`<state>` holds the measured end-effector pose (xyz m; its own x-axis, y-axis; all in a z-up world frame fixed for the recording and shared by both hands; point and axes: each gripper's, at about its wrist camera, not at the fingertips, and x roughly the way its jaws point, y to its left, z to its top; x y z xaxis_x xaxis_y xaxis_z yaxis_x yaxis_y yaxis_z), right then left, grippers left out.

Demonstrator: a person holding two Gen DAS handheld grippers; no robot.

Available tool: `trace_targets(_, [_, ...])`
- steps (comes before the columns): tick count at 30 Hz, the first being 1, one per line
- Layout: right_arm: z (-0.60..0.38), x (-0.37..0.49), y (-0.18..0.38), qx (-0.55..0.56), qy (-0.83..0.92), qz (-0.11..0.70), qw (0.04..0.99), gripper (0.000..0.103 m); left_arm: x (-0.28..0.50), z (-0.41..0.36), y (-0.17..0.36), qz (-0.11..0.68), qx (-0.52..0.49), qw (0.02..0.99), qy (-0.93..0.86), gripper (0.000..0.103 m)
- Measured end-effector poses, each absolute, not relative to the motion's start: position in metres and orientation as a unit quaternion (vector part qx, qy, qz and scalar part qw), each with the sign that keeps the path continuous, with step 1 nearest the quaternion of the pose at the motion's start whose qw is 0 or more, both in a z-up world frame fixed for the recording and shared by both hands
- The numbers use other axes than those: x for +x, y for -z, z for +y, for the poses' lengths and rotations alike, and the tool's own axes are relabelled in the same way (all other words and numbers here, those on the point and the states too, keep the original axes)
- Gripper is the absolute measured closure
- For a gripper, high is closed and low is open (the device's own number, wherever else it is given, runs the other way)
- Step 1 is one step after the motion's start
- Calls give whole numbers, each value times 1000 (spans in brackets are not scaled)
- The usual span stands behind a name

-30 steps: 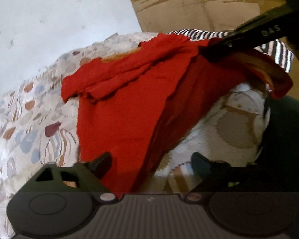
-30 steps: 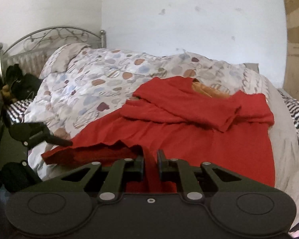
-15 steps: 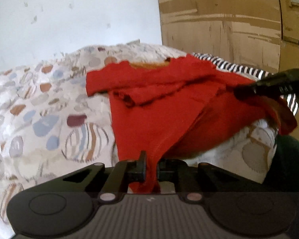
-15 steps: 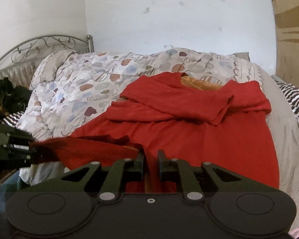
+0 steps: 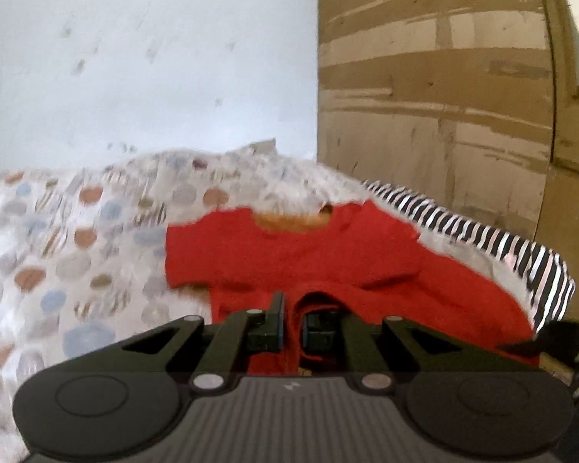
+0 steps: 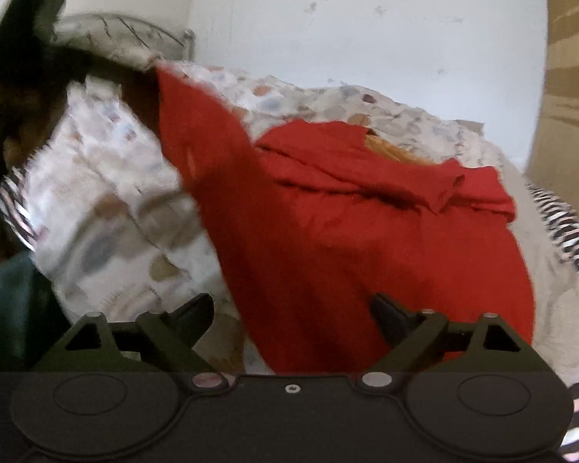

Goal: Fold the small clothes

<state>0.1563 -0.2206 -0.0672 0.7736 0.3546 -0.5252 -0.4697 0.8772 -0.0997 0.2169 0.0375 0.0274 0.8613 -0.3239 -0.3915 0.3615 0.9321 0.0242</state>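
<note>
White plaster wall and a patterned duvet (image 6: 108, 177) frame our view — the red shirt (image 6: 366, 239) lies spread across the bed, its neckline toward the wall. Our left tongs (image 5: 292, 328) are pinched shut on a fold of the shirt's lower edge and hold it above the bed. Our right tongs (image 6: 291, 310) have just been opening — they now stand wide, with red cloth between the fingers but unpressed.

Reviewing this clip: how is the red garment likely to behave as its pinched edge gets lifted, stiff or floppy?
Probably floppy: the red garment drapes in a sagging sheet from the shut left gripper. Likely light, since a narrow pinch holds it. It may slide on the patterned duvet, with the right gripper open.
</note>
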Motion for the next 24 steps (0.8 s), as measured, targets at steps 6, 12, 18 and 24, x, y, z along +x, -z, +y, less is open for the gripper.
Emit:
trace_targets(6, [-212,160,77,-118,-91,237,960,10,203,24,-58,135,59,974,174,96])
trace_targets(12, [-236,137,75,-165,-46,198,965,23,182,40,-62,104,38,983,149,96])
trace_targets(18, [-243,107,69,-264,-53,123,955,86,159,49,-37,113,21,985,130,97])
trace_targets(24, [-253,86,50,-298,-71,97,947,93,123,54,-33,86,6,989,119,98])
